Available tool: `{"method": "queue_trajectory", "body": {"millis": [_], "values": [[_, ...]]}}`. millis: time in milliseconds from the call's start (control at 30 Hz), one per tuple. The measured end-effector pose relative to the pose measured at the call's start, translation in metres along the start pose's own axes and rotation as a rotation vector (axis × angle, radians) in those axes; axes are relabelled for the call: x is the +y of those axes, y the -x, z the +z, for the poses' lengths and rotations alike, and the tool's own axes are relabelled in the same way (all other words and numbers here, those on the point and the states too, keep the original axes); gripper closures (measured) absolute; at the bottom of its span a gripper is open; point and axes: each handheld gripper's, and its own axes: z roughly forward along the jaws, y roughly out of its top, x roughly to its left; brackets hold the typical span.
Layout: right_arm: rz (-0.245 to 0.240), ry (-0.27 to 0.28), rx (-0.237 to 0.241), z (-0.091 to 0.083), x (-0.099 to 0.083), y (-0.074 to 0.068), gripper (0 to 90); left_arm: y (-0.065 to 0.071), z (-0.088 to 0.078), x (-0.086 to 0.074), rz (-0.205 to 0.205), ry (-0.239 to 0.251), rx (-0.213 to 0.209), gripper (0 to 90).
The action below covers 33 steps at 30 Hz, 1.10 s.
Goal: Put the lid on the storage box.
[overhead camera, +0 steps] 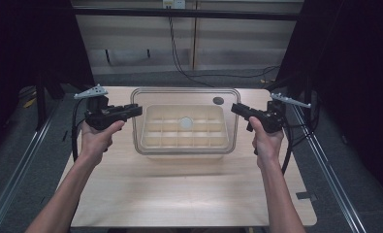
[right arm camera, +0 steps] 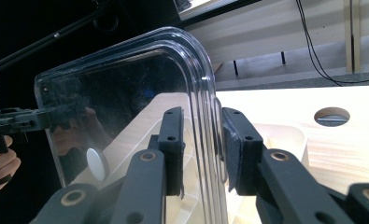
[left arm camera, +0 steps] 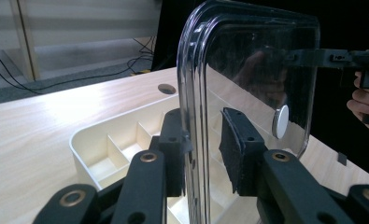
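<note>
A clear plastic lid (overhead camera: 184, 98) with a white round knob (overhead camera: 185, 122) stands upright on edge above a cream compartment tray (overhead camera: 184, 144), knob side facing the person. My left gripper (overhead camera: 138, 110) is shut on the lid's left edge and my right gripper (overhead camera: 233, 108) on its right edge. In the left gripper view the jaws (left arm camera: 203, 154) straddle the lid's rim (left arm camera: 194, 93), the left pad touching it and a small gap at the right pad. In the right gripper view both pads sit close against the rim (right arm camera: 205, 107) at my gripper (right arm camera: 203, 149). The tray's dividers (left arm camera: 109, 144) show behind the lid.
The tray sits at the back middle of a light wooden table (overhead camera: 179, 189). A round hole (overhead camera: 218, 100) in the tabletop lies behind the tray on the right. Black cables (overhead camera: 179, 63) run over the floor beyond the table. Metal rails (overhead camera: 325, 165) flank both sides.
</note>
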Motion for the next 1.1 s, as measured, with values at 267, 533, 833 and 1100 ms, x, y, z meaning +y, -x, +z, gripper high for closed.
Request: {"method": "queue_trajectory", "body": {"millis": [267,533,833,1100], "values": [[0.021,-0.004,0.007,0.012,0.001,0.006,70.8,-0.011,0.006,0.001,0.009,-0.012,0.014,70.1],[0.049,-0.014,0.003,0.024,0.001,0.015,70.9,-0.02,0.013,0.001,-0.022,-0.027,0.021,69.9],[0.079,-0.015,0.017,0.033,-0.001,0.024,71.7,-0.03,0.022,-0.001,-0.061,-0.032,0.03,69.4],[0.086,-0.024,0.005,0.038,-0.002,0.032,71.9,-0.033,0.032,-0.004,-0.056,-0.055,0.042,68.6]]}}
